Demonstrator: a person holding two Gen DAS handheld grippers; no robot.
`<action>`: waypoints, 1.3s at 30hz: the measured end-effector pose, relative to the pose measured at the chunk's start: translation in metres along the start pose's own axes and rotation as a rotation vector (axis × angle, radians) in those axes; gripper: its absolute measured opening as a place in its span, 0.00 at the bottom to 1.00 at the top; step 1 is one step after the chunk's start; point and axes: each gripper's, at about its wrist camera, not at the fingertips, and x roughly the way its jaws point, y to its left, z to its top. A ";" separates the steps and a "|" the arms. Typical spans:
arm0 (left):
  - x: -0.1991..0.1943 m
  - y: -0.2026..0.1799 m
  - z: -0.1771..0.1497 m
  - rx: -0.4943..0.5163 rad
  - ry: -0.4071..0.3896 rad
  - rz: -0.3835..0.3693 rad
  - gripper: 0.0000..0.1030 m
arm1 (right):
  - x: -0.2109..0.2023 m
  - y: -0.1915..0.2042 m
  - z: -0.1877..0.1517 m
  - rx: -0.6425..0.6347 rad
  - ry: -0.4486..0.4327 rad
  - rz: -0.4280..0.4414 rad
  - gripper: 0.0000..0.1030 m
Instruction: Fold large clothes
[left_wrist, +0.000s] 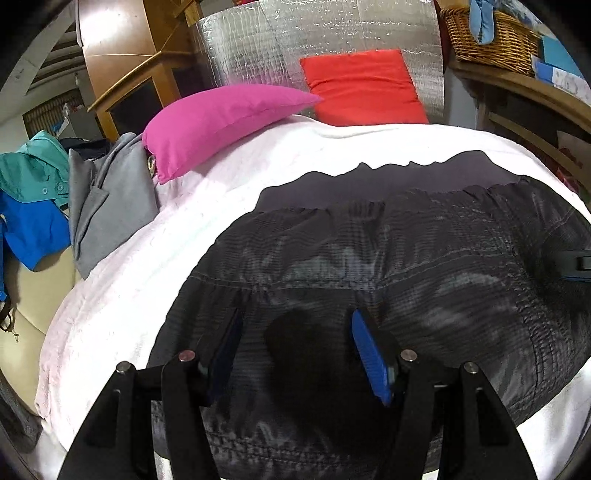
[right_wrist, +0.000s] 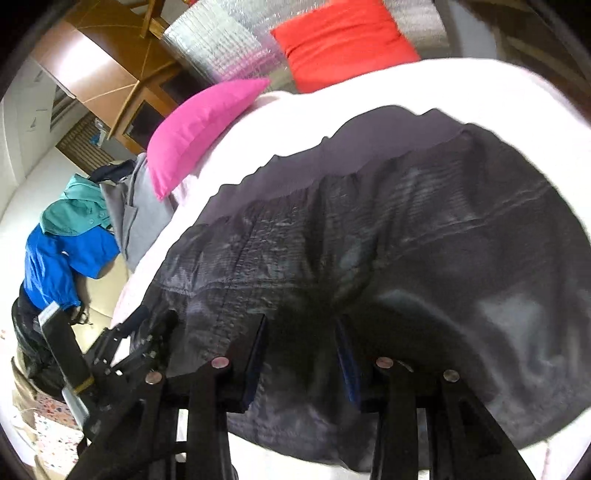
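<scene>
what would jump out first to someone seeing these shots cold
The big dark garment spread over the white bedcover fills both views, with the open left gripper and open right gripper hovering over its near edge. Behind it, a magenta pillow and a red pillow pop against a silver foil sheet.

Wooden cabinet, silver foil wall

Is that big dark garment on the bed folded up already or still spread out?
Mostly spread out: the dark garment lies broad across the white bedcover, its elastic hem stretched wide. Hidden layers: cannot tell.
</scene>
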 end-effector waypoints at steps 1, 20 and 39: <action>-0.001 0.001 0.000 -0.001 -0.002 0.000 0.61 | -0.008 -0.003 -0.002 -0.009 -0.013 -0.022 0.40; 0.004 0.007 -0.007 -0.009 0.036 -0.010 0.61 | -0.041 -0.041 -0.035 -0.018 -0.033 -0.123 0.43; -0.005 0.123 -0.077 -0.645 0.212 -0.300 0.74 | -0.080 -0.141 -0.076 0.506 -0.050 0.171 0.72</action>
